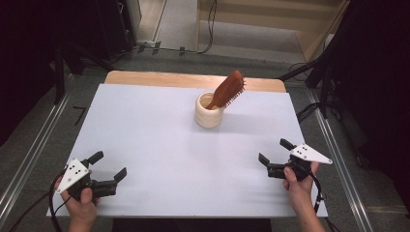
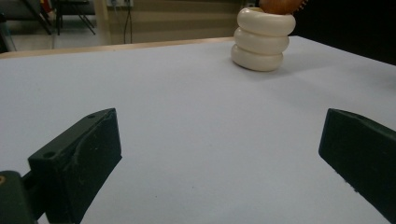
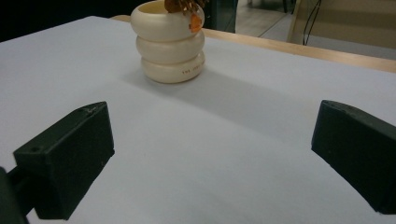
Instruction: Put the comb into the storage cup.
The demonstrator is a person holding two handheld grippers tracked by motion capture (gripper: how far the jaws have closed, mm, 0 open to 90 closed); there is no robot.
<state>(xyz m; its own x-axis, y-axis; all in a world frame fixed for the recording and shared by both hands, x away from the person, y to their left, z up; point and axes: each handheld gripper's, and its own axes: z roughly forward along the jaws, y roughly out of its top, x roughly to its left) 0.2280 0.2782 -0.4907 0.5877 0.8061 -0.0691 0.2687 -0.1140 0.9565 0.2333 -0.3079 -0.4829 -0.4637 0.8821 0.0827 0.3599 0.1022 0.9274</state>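
On the white table (image 1: 159, 145), the left gripper (image 1: 110, 166) and right gripper (image 1: 274, 151) rest at the near corners, jaws spread wide, holding nothing. Well apart from both, the cream ribbed holder (image 1: 209, 112) stands upright near the far edge, a wooden hairbrush (image 1: 227, 90) leaning in it, bristled head up

Wooden hairbrush (image 1: 228, 90) leaning in cream ribbed cup (image 1: 208, 114), far centre of white table (image 1: 159, 145); left gripper (image 1: 110, 165) and right gripper (image 1: 275, 151) spread wide at near corners.

a cream ribbed cup (image 1: 209, 111), a reddish-brown hairbrush (image 1: 227, 90), a pale lavender-white table (image 1: 159, 145).
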